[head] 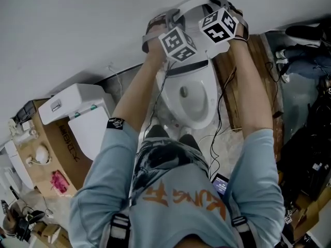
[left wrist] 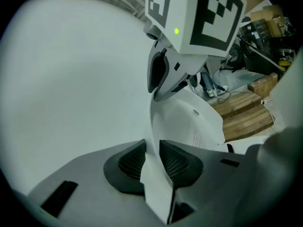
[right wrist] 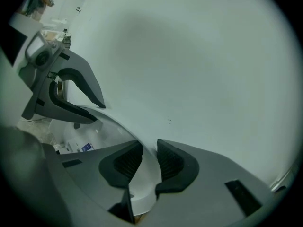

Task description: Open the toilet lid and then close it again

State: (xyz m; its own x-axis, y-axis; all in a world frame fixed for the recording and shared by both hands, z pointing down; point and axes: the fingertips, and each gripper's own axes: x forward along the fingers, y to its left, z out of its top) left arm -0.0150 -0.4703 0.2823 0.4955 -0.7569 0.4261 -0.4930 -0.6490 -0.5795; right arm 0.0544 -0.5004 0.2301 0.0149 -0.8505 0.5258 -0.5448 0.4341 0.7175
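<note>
A person is pinching the raised toilet lid [left wrist: 187, 122] by its rim with the left tool [left wrist: 151, 161] and right tool [right wrist: 146, 161], holding it upright above the open bowl [head: 195, 99], apparently sharing the load to steady its swing.

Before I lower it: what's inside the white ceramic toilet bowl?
The white ceramic toilet bowl shows bare white walls and its drain opening, nothing loose. Its rear is covered by the left gripper and right gripper clamping the raised white plastic lid.

The lid [head: 192, 3] stands beyond the bowl [head: 196, 99]; a second toilet [head: 85, 115] lies left, wooden planks [head: 266, 76] right.
</note>
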